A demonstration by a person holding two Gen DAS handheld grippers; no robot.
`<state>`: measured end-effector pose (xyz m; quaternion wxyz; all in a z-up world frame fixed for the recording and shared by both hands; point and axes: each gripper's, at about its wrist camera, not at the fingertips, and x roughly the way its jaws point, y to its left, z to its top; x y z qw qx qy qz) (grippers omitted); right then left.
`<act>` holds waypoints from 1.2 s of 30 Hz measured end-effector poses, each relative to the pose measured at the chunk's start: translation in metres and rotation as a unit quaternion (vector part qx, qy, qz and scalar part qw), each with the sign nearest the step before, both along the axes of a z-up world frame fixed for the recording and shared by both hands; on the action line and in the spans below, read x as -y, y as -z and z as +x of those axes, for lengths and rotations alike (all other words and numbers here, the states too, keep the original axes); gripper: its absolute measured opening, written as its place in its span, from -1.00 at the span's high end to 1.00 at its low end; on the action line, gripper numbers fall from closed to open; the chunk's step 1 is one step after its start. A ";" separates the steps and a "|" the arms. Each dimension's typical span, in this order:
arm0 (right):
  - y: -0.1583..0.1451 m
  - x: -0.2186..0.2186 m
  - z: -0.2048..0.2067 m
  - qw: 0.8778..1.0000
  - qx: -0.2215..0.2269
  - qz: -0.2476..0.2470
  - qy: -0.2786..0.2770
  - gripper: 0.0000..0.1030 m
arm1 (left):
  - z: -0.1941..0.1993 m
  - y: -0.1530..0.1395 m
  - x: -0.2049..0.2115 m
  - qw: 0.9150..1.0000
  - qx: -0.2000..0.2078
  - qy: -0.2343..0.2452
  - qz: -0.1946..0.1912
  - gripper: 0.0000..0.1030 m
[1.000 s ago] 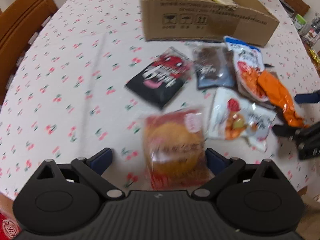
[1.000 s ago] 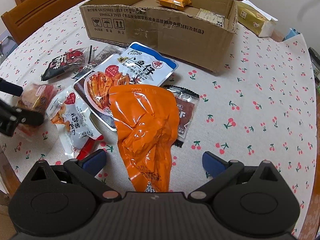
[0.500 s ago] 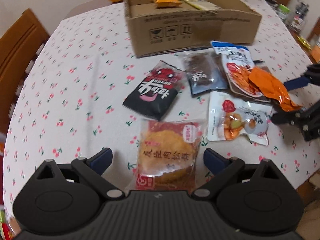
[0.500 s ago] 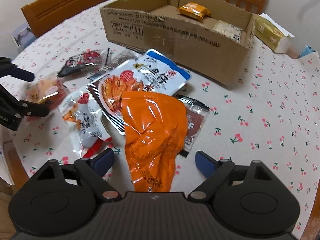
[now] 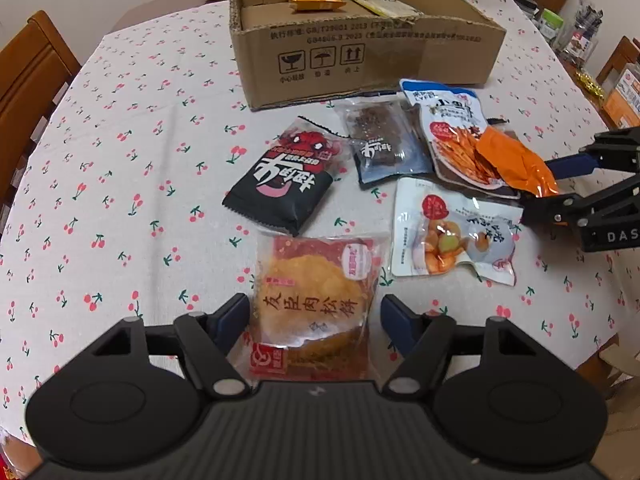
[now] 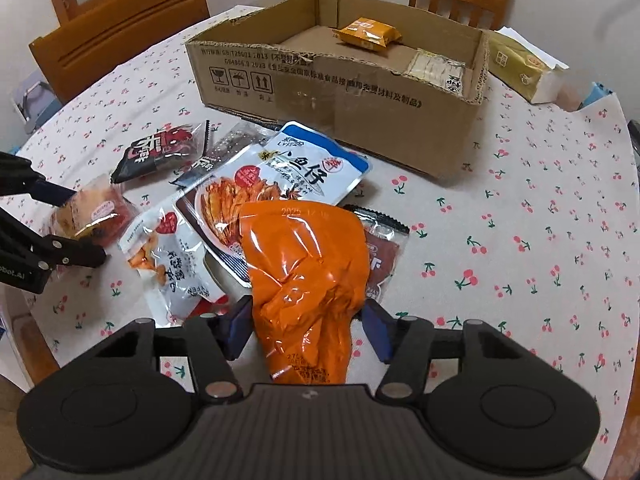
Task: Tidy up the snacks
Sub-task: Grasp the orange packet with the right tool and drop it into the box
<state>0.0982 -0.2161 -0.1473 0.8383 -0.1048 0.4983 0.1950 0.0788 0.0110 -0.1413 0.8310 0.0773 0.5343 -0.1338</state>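
The left gripper [image 5: 314,314] has been closing its jaws around the red cake packet [image 5: 314,304] at the lower middle; the right pad stands slightly off. The right gripper [image 6: 306,326] has been closing too, now clamped on the orange bag [image 6: 306,268]. The cardboard box [image 6: 340,120] stands at the top.

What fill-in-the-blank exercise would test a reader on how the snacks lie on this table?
1. Inside the cardboard box lie ___ snack packets.
2. The tablecloth is printed with small red ___.
3. The orange bag rests partly on ___ of the blue-topped fish packet.
4. In the left wrist view, the black packet lies to the ___ of the dark-blue packet.

Missing words: two; cherries; top; left
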 end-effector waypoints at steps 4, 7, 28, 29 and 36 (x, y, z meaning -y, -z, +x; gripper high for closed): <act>0.001 -0.003 0.000 1.000 0.001 -0.004 0.007 -0.19 | 0.002 -0.001 0.000 1.000 0.004 0.004 0.000 -0.33; 0.002 -0.004 0.000 1.000 0.001 -0.007 0.016 -0.19 | 0.003 -0.001 0.000 1.000 0.006 0.006 0.000 -0.26; -0.015 -0.014 -0.013 0.998 0.020 -0.033 0.044 0.25 | 0.006 -0.007 -0.003 0.999 -0.003 0.033 -0.008 -0.05; -0.016 -0.013 -0.014 0.998 0.020 -0.034 0.044 0.25 | 0.006 -0.009 -0.004 0.999 -0.003 0.035 -0.007 -0.05; -0.033 -0.009 -0.017 0.998 0.027 -0.037 0.046 0.25 | 0.004 -0.025 -0.003 0.999 0.000 0.051 -0.008 -0.05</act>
